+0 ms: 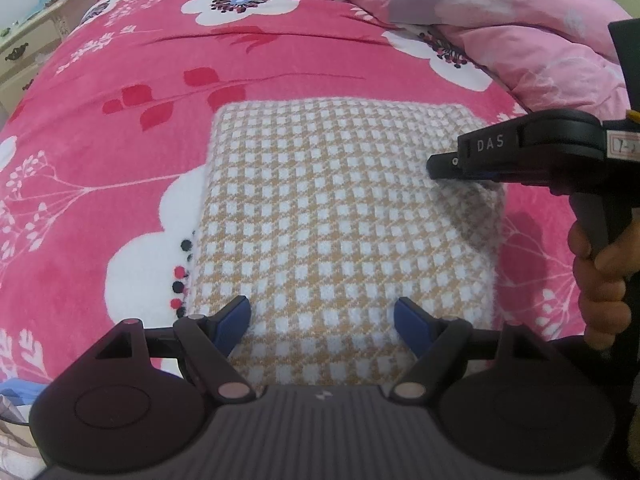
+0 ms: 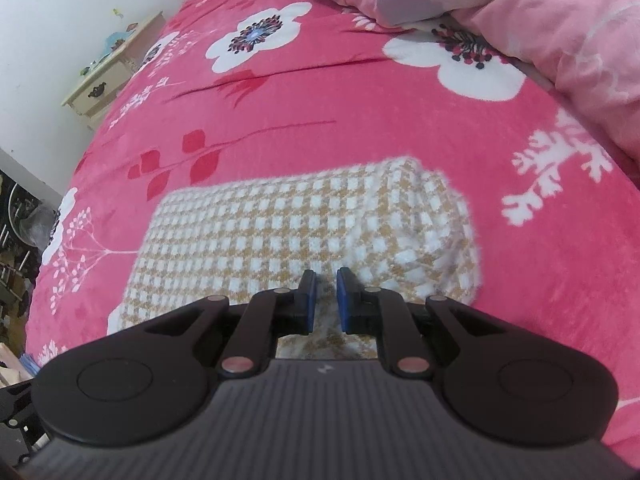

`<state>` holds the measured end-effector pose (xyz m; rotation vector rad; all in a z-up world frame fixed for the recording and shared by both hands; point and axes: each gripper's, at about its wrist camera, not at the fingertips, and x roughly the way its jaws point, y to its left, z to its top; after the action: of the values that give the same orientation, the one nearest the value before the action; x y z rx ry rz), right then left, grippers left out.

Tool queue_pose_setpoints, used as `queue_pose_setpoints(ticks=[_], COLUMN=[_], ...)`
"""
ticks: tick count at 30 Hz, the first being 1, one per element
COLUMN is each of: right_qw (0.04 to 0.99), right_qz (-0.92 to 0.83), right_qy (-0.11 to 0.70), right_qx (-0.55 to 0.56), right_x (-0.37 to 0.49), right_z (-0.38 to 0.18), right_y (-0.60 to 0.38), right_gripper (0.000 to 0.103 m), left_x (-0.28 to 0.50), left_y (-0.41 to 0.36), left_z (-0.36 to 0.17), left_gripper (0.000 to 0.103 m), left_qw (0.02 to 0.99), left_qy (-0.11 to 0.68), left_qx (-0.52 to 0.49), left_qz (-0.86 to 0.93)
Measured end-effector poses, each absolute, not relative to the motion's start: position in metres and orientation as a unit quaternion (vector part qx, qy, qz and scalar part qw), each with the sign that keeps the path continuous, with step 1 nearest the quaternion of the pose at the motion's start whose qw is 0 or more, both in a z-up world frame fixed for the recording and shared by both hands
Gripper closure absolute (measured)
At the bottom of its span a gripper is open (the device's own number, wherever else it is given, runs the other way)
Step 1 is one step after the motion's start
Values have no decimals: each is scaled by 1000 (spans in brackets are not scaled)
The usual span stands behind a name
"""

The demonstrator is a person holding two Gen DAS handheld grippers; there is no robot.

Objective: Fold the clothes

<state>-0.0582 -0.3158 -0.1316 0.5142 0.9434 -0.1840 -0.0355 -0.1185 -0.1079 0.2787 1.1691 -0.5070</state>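
A folded garment (image 1: 336, 208) in a tan and white check lies as a neat rectangle on the pink floral bedspread (image 1: 160, 92). My left gripper (image 1: 322, 312) hovers open over the garment's near edge, its blue pads wide apart with nothing between them. My right gripper (image 1: 434, 166) comes in from the right, where the cloth rises a little under its tip. In the right wrist view the right gripper (image 2: 326, 284) has its blue pads nearly together, pinching a ridge of the garment (image 2: 280, 224) at its near edge.
A bunched pink quilt (image 1: 500, 8) fills the bed's far right. A cream nightstand (image 1: 36, 40) stands past the bed's left edge. A person's hand (image 1: 600, 280) grips the right gripper's handle. Open bedspread surrounds the garment.
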Motion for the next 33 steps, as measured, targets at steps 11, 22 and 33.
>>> queue_pose_setpoints(ticks=[11, 22, 33], right_qw=[868, 862, 819], right_qz=[-84, -130, -61], right_qy=[377, 336, 340], right_qx=[313, 358, 458], right_x=[-90, -148, -157], right_z=[-111, -107, -154], right_y=[-336, -386, -397], right_gripper=[70, 14, 1], left_x=[-36, -35, -17], left_y=[-92, -129, -205], left_z=[-92, -79, -92], left_gripper=[2, 0, 2], left_qw=[802, 801, 766], left_qy=[534, 518, 532], left_qx=[40, 76, 113], left_qz=[-264, -288, -343])
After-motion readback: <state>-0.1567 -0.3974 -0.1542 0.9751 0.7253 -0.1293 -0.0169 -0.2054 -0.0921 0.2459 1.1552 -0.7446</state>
